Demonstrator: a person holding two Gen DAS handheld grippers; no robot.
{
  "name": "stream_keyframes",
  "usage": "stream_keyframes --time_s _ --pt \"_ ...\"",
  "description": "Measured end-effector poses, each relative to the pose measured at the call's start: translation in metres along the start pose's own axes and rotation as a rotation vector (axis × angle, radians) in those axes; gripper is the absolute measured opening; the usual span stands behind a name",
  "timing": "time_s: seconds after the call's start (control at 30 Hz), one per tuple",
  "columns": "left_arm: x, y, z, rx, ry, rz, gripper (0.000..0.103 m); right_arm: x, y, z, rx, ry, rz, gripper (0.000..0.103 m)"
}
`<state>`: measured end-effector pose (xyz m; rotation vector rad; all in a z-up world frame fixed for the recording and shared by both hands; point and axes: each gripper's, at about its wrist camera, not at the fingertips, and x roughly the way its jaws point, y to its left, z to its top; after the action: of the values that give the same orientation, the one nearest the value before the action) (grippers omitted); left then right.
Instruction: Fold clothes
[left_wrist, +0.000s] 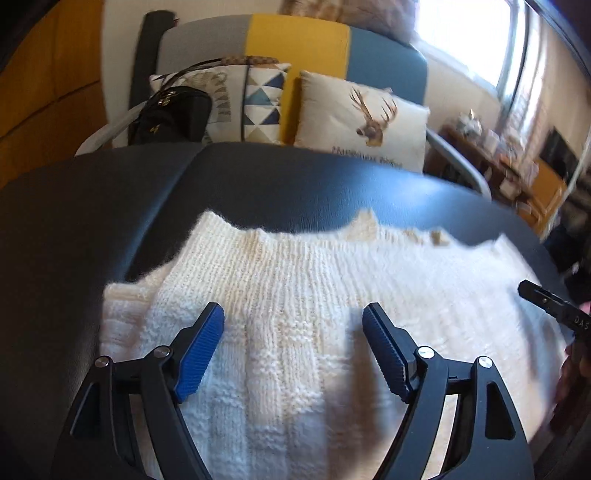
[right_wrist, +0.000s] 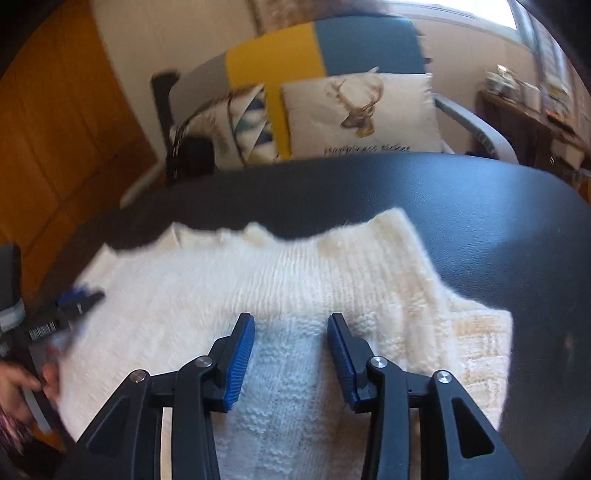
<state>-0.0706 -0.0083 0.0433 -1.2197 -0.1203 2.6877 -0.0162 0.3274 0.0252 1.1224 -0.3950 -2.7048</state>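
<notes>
- The white knit sweater (left_wrist: 295, 314) is lying flat on the dark bench (left_wrist: 92, 221), spread across most of the near side, with its ragged far edge ending short of the bench's back edge.
- Left claw (left_wrist: 293, 325) sits over the left part of the sweater, blue pads spread wide, nothing pinched between them, just the knit lying underneath. Can't really tell if the tips are touching the fabric.
- Right claw (right_wrist: 291, 334) is over the right part of the sweater (right_wrist: 258, 288), its jaws about half open, and it's got nothing in its grip either.
- From the left camera you can see the tip of the right claw poking in at the right edge, and from the right camera the left claw (right_wrist: 83, 299) shows up blurry at the left edge with a hand (right_wrist: 22, 384) behind it.
- Behind the bench there's a chair (left_wrist: 299, 40) with a grey, yellow and blue back, a pillow with a deer on it (left_wrist: 365, 122), a triangle-pattern pillow (left_wrist: 262, 103) and a black bag (left_wrist: 170, 114) just beside that one.
- Both views are kinda smeared.
</notes>
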Motion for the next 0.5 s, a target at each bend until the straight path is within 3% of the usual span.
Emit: stream_keyframes --time_s 0.1,0.17,0.23,0.4,0.5 --pt "0.012 0.006 0.012 -0.006 -0.003 0.107 0.080 -0.002 -0.002 0.016 0.042 -0.038 -0.057 0.043" --pt "0.029 0.013 0.020 -0.009 0.039 0.155 0.080 0.015 -0.003 0.027 0.013 0.017 -0.114 0.043" --pt "0.044 0.019 0.027 -0.009 0.079 0.187 0.080 0.034 -0.006 0.033 -0.007 0.065 -0.115 0.043" --pt "0.057 0.032 0.031 -0.012 0.100 0.183 0.081 0.058 -0.017 0.040 -0.037 0.105 -0.170 0.041" --pt "0.056 0.050 0.027 -0.102 0.094 0.158 0.083 0.057 -0.022 0.038 -0.027 0.092 -0.196 0.040"
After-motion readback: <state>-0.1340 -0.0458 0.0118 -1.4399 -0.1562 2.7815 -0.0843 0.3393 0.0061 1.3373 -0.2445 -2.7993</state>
